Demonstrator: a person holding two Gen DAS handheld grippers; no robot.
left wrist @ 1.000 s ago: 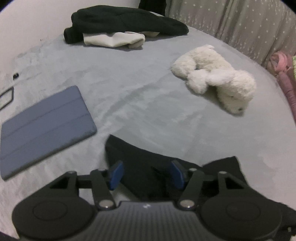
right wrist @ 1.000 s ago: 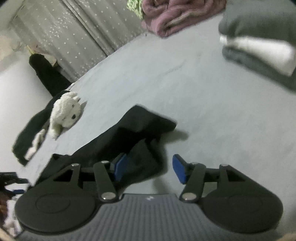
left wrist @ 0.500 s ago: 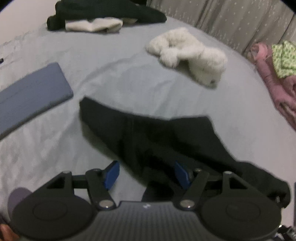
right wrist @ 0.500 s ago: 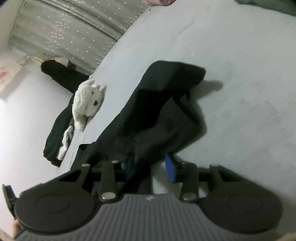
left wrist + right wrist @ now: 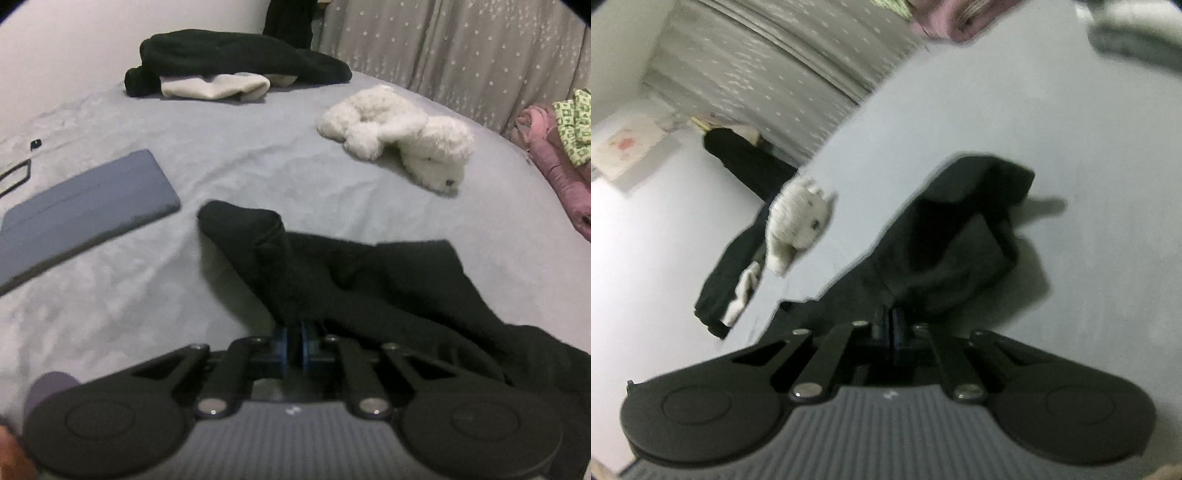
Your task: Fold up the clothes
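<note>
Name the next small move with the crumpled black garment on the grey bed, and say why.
Probably lift and spread it: the left gripper and right gripper are both shut on the crumpled black garment, which lies bunched on the grey bed sheet.

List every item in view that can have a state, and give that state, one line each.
left gripper: shut on the black garment
right gripper: shut on the black garment
black garment: crumpled, unfolded, pinched at two spots
tablet case: closed, lying flat on the bed
plush toy: lying on its side
dark and white clothes: heaped, unfolded
pink clothes: piled at the bed's edge
</note>
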